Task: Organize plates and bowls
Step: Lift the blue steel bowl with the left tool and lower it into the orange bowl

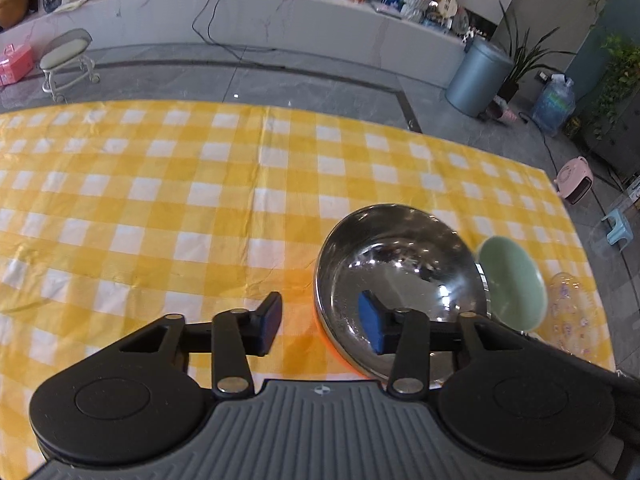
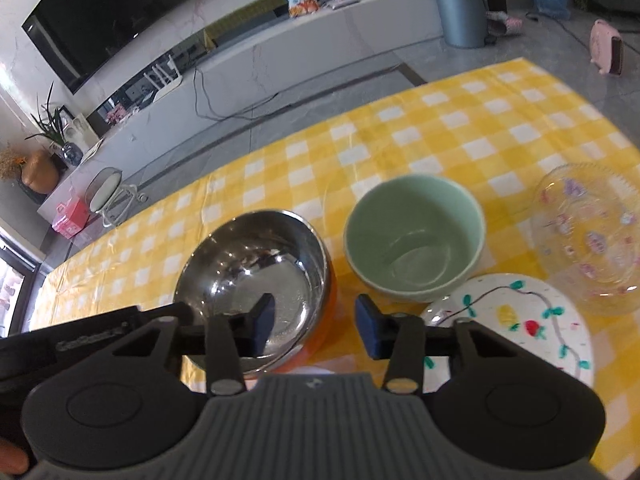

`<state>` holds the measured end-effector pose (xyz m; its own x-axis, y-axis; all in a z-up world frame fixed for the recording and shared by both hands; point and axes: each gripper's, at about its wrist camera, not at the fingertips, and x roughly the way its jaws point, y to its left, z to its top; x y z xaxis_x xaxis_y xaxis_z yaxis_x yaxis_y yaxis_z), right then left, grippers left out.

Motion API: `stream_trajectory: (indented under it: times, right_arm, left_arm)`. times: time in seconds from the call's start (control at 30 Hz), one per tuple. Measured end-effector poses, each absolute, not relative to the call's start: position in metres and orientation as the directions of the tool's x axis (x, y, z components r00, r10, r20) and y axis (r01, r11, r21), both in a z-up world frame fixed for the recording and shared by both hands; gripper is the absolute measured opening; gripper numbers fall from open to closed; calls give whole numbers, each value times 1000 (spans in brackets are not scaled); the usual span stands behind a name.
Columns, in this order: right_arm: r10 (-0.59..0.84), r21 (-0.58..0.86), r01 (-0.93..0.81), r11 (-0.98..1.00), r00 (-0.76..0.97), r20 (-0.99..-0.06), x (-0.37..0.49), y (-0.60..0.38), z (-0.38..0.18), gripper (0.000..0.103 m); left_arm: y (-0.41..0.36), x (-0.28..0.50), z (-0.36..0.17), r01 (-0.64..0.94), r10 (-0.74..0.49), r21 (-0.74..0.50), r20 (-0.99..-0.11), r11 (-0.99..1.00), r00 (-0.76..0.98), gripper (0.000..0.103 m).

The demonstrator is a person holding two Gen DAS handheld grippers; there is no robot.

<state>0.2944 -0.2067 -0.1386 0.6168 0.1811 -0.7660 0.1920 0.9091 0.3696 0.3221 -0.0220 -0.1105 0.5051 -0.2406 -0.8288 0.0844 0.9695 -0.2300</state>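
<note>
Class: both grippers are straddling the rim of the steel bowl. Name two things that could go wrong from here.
1. The steel bowl is shiny and curved, so the fingers could slip off its rim.
2. The green bowl sits close beside it, with the painted plate near; lifting or tilting could knock them.

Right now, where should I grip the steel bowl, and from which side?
Take the steel bowl by its thin rim, coming from above with one finger inside and one outside. It sits upright and empty, and its rounded wall gives no flat hold. The left gripper already straddles the near-left rim, clear of the green bowl.
</note>
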Motion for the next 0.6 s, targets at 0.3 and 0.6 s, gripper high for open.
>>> stream_trajectory:
  times: [0.3,0.6]
  right_arm:
    - [212,392,191,900,594,-776,306,-210,-162,25]
    - [208,397,200,896,600,-772,302,-207,-160,18]
  left_arm:
    - [-29,332,-124,92,-231,-214,-841,973,488,18]
    - [-34,324,-110,121,-206,-168,-834,978,511,9]
